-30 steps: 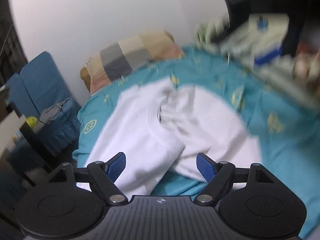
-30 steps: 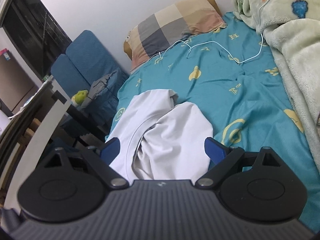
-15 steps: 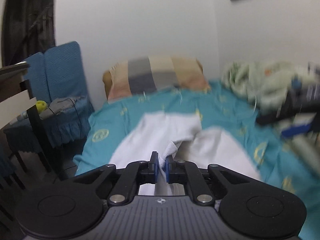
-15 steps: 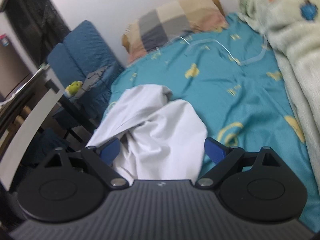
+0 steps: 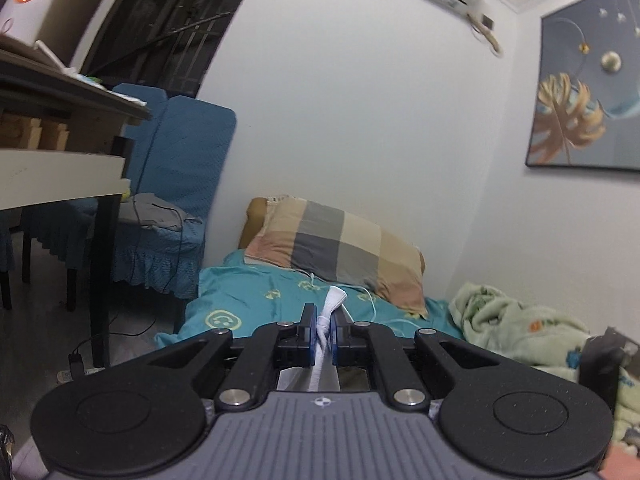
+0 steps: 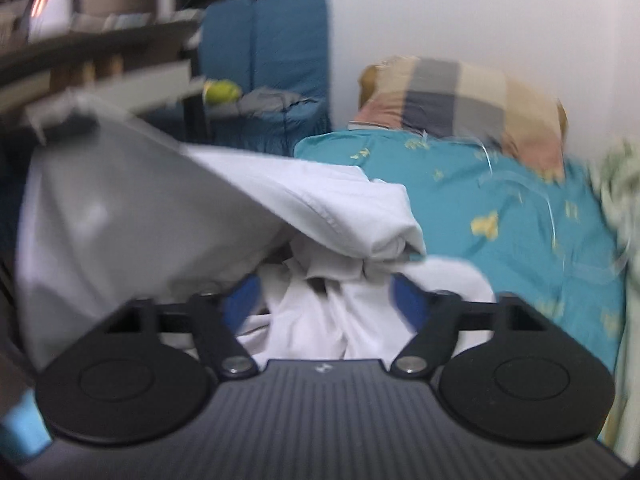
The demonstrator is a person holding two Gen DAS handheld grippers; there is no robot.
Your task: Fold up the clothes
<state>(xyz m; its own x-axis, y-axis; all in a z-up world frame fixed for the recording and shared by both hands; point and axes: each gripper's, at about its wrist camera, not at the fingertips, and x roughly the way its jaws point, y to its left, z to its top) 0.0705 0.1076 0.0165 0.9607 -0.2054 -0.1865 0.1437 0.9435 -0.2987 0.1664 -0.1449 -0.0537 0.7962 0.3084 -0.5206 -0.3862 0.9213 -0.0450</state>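
A white garment (image 6: 224, 216) lies bunched on the teal bed sheet (image 6: 500, 208), one side pulled up off the bed toward the left of the right wrist view. My left gripper (image 5: 323, 330) is shut on a ribbed white edge of the garment (image 5: 332, 300), which sticks up between the blue pads. It points nearly level toward the pillow. My right gripper (image 6: 326, 298) hovers over the crumpled folds. Its jaws are closing, with white cloth lying between the blue pads, and the pads stand apart from it.
A checked pillow (image 5: 340, 244) lies at the head of the bed against the white wall. A pale green blanket (image 5: 516, 328) is heaped on the right. A desk (image 5: 60, 120) and blue covered chairs (image 5: 168, 200) stand left of the bed. A white cable (image 6: 520, 184) runs across the sheet.
My left gripper shut on the garment's edge and rose, lifting that side off the bed. My right gripper moved in low over the folds and its fingers came closer together.
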